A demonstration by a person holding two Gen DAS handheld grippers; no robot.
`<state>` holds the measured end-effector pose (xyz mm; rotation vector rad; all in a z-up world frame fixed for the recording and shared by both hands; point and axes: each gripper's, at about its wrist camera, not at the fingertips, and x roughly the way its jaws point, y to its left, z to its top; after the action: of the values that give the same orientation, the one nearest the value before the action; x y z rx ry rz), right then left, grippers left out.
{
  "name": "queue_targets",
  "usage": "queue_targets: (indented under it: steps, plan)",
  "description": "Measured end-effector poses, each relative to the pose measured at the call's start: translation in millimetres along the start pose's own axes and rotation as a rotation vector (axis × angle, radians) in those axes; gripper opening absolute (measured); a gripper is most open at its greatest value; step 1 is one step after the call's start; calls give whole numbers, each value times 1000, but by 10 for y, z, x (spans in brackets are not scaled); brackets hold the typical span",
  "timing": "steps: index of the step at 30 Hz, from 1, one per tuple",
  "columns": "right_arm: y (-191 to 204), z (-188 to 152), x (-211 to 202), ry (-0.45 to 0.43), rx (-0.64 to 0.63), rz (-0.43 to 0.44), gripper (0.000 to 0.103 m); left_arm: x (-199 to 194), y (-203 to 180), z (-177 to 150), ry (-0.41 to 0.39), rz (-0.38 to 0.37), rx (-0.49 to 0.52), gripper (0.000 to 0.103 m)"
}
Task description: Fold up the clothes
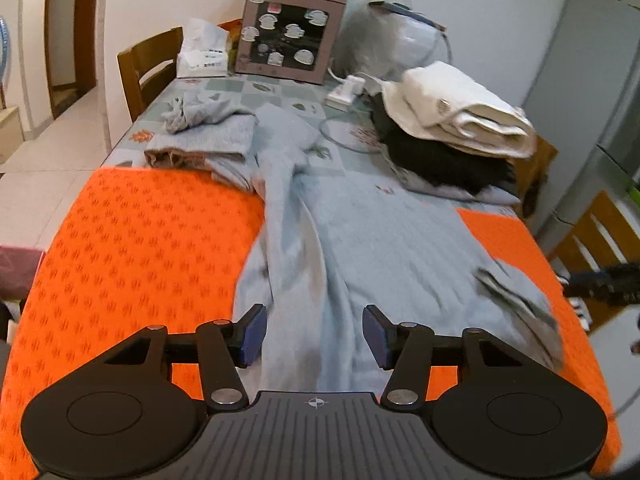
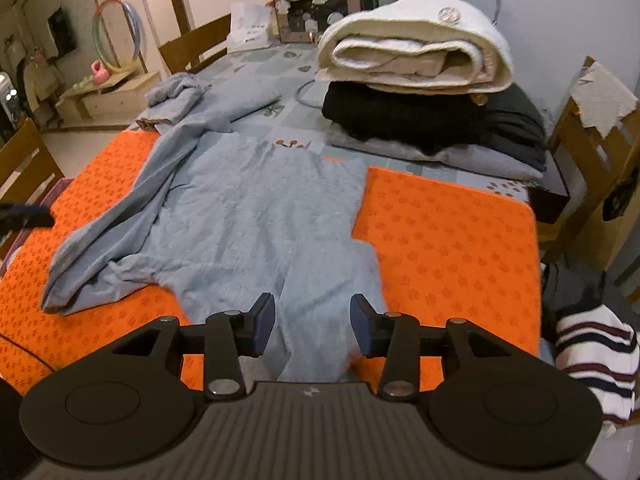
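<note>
An orange mat [image 2: 448, 240] covers the near end of the counter [image 2: 256, 64], and a light blue garment [image 2: 256, 216] lies spread across it, one sleeve trailing away. Both the left tongs [image 1: 314, 336] and the right tongs [image 2: 312, 325] hover over its near edge, jaws apart, gripping nothing. Folded clothes [image 2: 420, 92] are stacked at the far right.

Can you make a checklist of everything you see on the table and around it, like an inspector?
Surface: orange mat over a patterned tablecloth.
Job's things: light blue garment spread out, one side bunched; folded pile, cream blanket on top of black clothes.
Clutter: box with cup pictures, white bag, striped garment off the table's right edge.
Grippers: left gripper open above the garment; right gripper open above it.
Cables: white power strip, thin cord looped on the table.
Surroundings: wooden chairs, hula hoop, fridge.
</note>
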<state>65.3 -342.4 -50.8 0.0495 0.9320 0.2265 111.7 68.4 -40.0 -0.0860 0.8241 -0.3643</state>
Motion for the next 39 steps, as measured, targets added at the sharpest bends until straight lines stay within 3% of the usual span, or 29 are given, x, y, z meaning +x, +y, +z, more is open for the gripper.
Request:
queue_targets:
  steps: [7,12,14,15,17,18,19,22,30,39]
  plan:
    - [5,158,493,67,-19,13,48,692,-85,468,2,55,58,55]
    - [24,140,695,105,-28,26,48,1109,-221,619,47,55,129,54]
    - [5,112,743,115,-19,24,38,1236,-262,585,81,76,160,53]
    - [-9,98,758,117,-13,22,31,1294,-280,560,100,89,175,49]
    - [-36,66,743,108,1,9,11,1411,-317,508,136,115,206,22]
    - [-48,49,726,100,8,1,6,1449,-327,476,154,131,220,3]
    - [-61,33,708,93,16,-7,3,1447,-323,450,160,144,224,3]
    - [-78,-14,575,55,42,-15,3,1239,-289,443,102,159,185,3]
    - [74,-177,-23,-42,46,-46,3,219,-228,319,-60,140,91,3]
    - [282,-546,-907,-135,62,-99,2,-950,-143,-229,-154,105,23,3]
